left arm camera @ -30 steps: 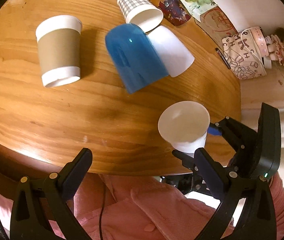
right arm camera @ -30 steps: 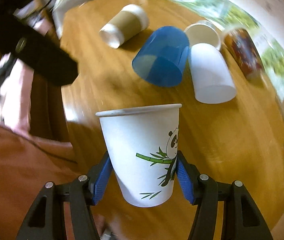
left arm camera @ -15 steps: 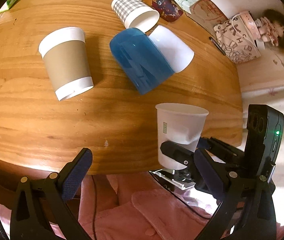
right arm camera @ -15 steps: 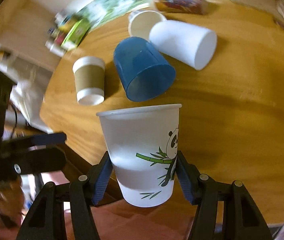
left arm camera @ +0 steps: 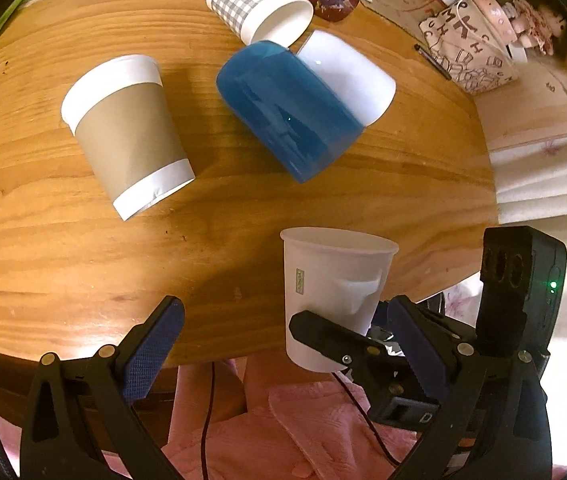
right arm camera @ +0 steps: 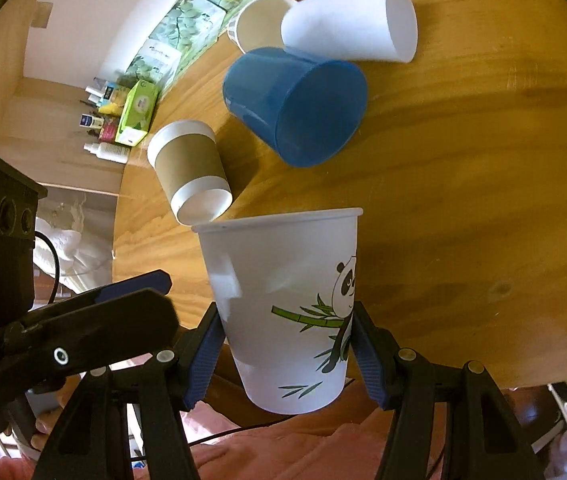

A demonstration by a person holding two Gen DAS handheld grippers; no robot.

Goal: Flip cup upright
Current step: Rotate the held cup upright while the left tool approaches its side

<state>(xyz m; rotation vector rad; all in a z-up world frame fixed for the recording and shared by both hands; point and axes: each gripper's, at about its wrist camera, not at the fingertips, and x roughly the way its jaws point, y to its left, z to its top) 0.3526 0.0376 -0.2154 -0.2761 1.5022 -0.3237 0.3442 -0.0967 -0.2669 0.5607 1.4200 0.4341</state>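
Observation:
My right gripper (right arm camera: 285,354) is shut on a white paper cup with a panda print (right arm camera: 283,300). It holds the cup mouth up, in the air off the near edge of the round wooden table (right arm camera: 463,200). The same cup (left arm camera: 333,276) shows in the left wrist view, with the right gripper (left arm camera: 339,342) clamped low on it. My left gripper (left arm camera: 283,344) is open and empty, near the table's edge; it shows at the left of the right wrist view (right arm camera: 115,312).
Several cups lie on their sides on the table: a brown-sleeved cup (left arm camera: 129,136), a blue plastic cup (left arm camera: 287,108), a plain white cup (left arm camera: 349,76), a checked cup (left arm camera: 255,6). A patterned pouch (left arm camera: 467,52) lies at the right. Boxes and bottles (right arm camera: 123,112) stand beyond the table.
The right gripper has turned the panda cup from tilted, mouth towards the left camera, to upright, and drawn it back past the table's edge. The left gripper stayed open.

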